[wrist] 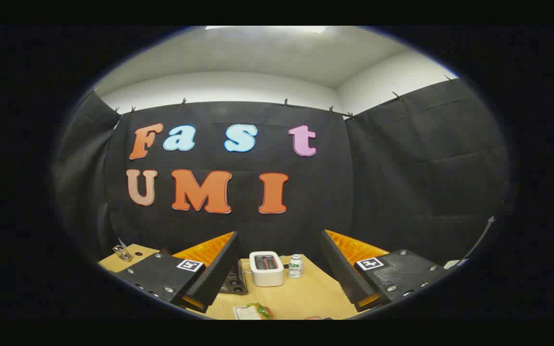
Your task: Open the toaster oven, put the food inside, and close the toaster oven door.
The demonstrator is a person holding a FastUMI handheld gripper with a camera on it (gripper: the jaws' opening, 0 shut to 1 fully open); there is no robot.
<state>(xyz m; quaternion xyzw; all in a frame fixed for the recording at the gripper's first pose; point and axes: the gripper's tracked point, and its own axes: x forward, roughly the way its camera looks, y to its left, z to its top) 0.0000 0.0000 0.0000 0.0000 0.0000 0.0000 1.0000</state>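
While spread wide and empty, gripper point(279, 266) above table point(315, 293), food point(260, 311) below between its fingers.

Bottle label: we see a small white bottle point(295, 265) beyond the fingers, with a green-and-white label too small to read.
Finger markers: each finger point(209, 274) carries a square black-and-white tag (a coded pattern, no letters or numbers).
White toaster: the toaster point(266, 268), between and beyond the fingers, shows no marking we can read.
Gripper: the gripper point(279, 269) stands open, its fingers wide apart, holding nothing.
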